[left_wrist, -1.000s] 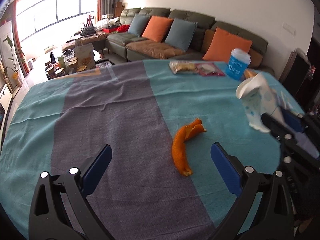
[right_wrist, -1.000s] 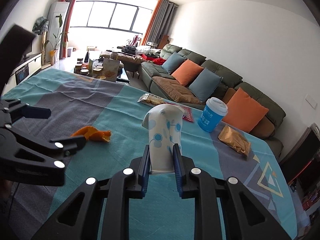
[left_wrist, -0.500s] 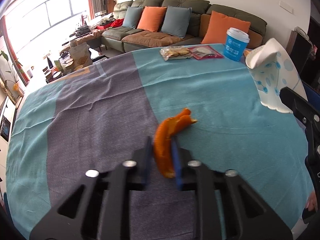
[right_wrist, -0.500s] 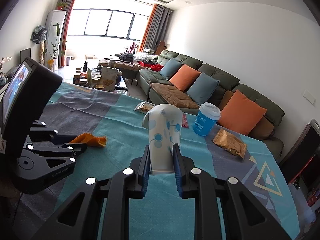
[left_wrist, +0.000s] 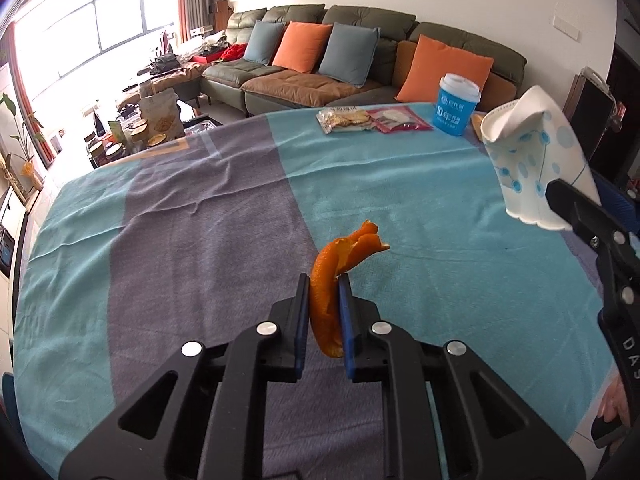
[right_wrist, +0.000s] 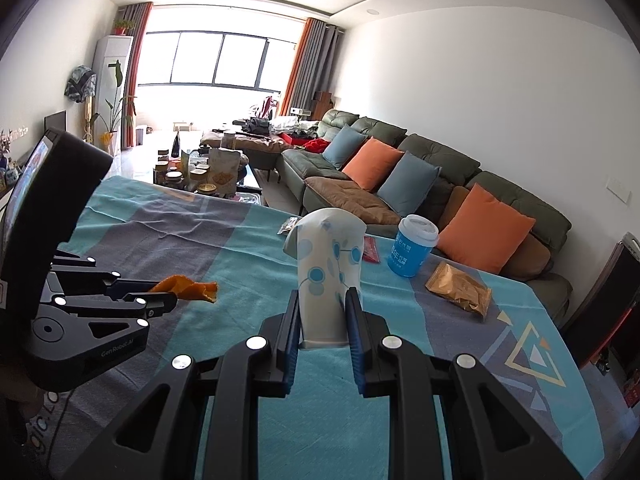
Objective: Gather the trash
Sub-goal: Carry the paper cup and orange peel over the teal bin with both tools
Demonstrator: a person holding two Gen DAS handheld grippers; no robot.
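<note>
A curled orange peel (left_wrist: pixel 360 244) sticks up between the blue pads of my left gripper (left_wrist: pixel 323 280), which is shut on its lower half and holds it just above the tablecloth. In the right wrist view the same peel (right_wrist: pixel 192 286) pokes out of the left gripper (right_wrist: pixel 160 296) at the left. My right gripper (right_wrist: pixel 323 296) is shut on a crushed white paper cup (right_wrist: pixel 326 264) with blue dots, held upright off the table. In the left wrist view the cup (left_wrist: pixel 532 160) hangs at the far right.
The table wears a teal and grey cloth (left_wrist: pixel 200 240). At its far side stand a blue cup with a white lid (right_wrist: pixel 412 246), a snack bag (left_wrist: pixel 344 118), a red packet (left_wrist: pixel 400 118) and a brown crinkled packet (right_wrist: pixel 458 288). A sofa with cushions lies beyond.
The left gripper went from wide open above the peel to shut on it and has lifted it off the cloth. The right gripper, still holding the cup, has risen a little.
</note>
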